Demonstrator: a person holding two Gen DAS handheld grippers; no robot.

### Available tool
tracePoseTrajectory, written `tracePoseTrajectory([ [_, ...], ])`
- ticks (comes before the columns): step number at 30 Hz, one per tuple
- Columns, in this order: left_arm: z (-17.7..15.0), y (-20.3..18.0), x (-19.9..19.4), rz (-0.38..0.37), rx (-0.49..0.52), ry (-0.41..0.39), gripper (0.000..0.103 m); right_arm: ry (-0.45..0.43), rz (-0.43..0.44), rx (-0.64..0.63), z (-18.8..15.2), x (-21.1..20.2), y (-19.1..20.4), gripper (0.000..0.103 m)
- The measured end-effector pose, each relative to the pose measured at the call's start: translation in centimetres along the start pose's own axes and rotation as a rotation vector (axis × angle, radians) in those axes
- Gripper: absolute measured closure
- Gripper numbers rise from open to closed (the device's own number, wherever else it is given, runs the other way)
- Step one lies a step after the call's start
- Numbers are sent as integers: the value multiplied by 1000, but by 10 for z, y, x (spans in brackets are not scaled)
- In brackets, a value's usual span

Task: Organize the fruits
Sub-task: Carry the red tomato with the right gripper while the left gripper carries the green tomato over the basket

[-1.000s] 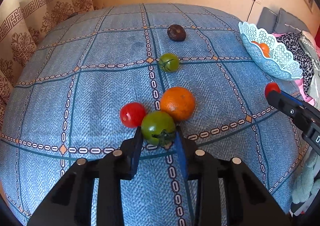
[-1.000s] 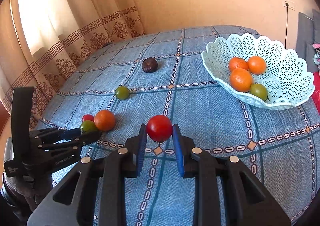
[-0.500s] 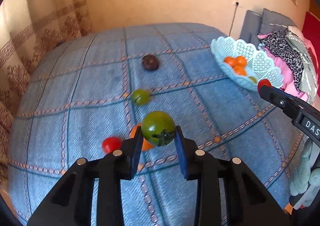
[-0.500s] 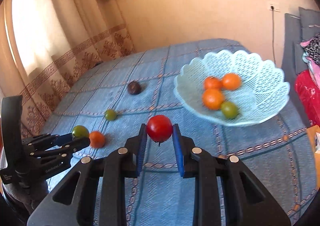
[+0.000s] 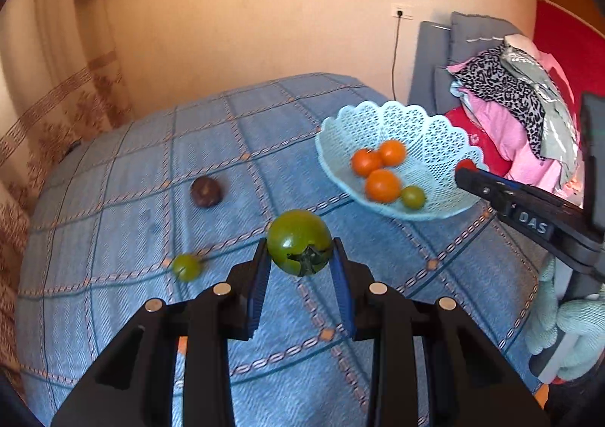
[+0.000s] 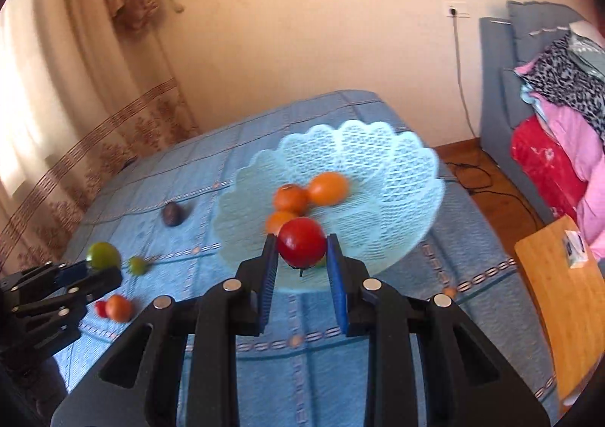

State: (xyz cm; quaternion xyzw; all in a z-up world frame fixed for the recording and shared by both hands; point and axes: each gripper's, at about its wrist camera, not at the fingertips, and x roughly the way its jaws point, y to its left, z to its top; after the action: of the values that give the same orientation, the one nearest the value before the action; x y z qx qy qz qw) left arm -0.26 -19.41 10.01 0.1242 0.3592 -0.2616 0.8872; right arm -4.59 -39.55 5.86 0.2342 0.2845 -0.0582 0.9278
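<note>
You've got a fruit pinched in each tool, both lifted clear of the bed (image 5: 113,223) so nothing rolls on that soft blue cover. Your left gripper (image 5: 300,268) is clamped on the green tomato (image 5: 299,241) (glossy, stem side facing you), and your right gripper (image 6: 302,260) is squeezed on the red tomato (image 6: 301,241), hanging right at the basket (image 6: 397,177) near the bed's far right edge. It's blurry, so I'd guess three oranges in there.

A blue patterned bedspread (image 5: 113,230), beige curtain (image 6: 56,105), piled clothes (image 5: 510,94) and wooden table (image 6: 567,294) are visible.
</note>
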Motion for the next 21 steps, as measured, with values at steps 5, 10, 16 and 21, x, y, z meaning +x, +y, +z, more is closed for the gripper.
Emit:
tracePoseTrajectory([
  [5, 14, -16, 9, -12, 24, -5, 71, 1, -24, 29, 4, 5, -17, 76],
  [10, 26, -30, 21, -27, 45, -4, 71, -16, -37, 69, 5, 6, -31, 59],
  [16, 39, -44, 38, -56, 64, 7, 71, -46, -47, 74, 10, -2, -34, 59],
  [21, 52, -58, 52, -85, 91, 11, 71, -81, -52, 90, 15, -14, -37, 59],
])
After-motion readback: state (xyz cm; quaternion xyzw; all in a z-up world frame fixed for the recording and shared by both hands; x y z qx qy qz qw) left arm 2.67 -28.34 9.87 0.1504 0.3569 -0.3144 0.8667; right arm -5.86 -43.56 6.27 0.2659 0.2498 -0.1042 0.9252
